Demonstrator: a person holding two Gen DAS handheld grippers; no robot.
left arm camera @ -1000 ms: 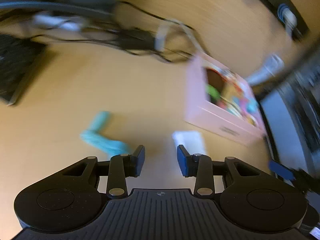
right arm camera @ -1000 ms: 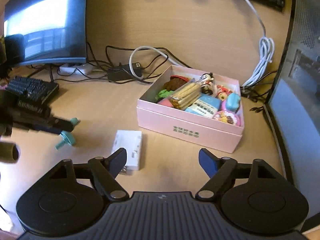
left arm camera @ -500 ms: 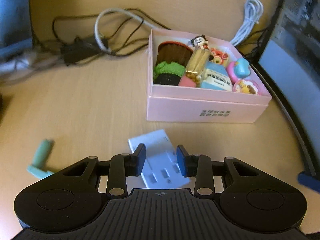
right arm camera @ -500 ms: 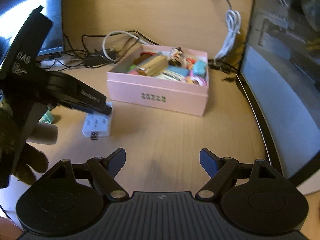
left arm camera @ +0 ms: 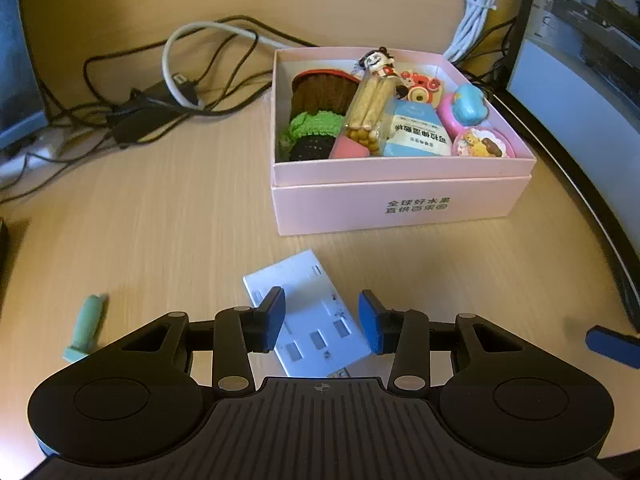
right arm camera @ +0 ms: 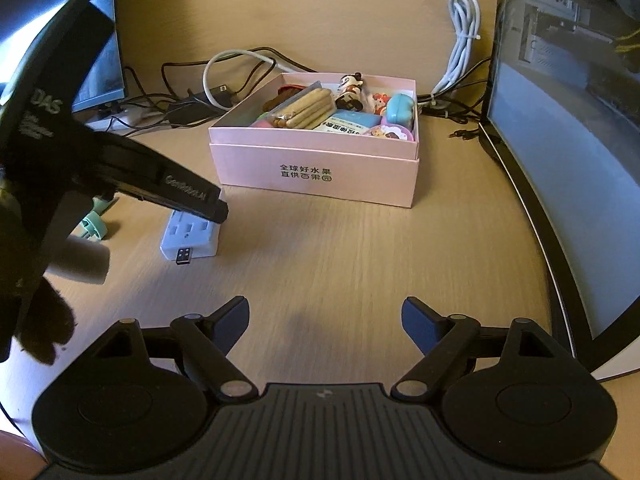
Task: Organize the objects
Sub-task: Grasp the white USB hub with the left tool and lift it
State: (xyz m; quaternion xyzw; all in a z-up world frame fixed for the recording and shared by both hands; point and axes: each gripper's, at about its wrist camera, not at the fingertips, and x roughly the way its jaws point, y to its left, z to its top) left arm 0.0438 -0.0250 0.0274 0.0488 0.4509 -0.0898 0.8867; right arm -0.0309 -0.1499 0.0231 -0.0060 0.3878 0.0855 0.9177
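Note:
A white USB hub (left arm camera: 304,280) lies flat on the wooden desk, in front of an open pink box (left arm camera: 400,204) filled with snacks and small toys. My left gripper (left arm camera: 322,316) hangs over the hub's near end with its jaws opening. The hub sits between the blue pads, which stand clear of its sides. In the right wrist view the left gripper (right arm camera: 216,210) reaches down onto the hub (right arm camera: 190,236), left of the pink box (right arm camera: 316,176). My right gripper (right arm camera: 324,320) is open over bare desk with nothing between its fingers. A teal plastic piece (left arm camera: 86,328) lies to the left.
Tangled black cables and a power brick (left arm camera: 160,92) lie behind the box. A coiled white cable (left arm camera: 476,12) hangs at the back right. A monitor (right arm camera: 100,60) stands at left, and a dark glass-sided case (right arm camera: 560,120) walls the right. A gloved hand (right arm camera: 32,300) holds the left gripper.
The left gripper swung right from the teal piece to the white hub, steadied, and widened its jaws. The right gripper sank a little, and the box now sits nearer the middle of its view.

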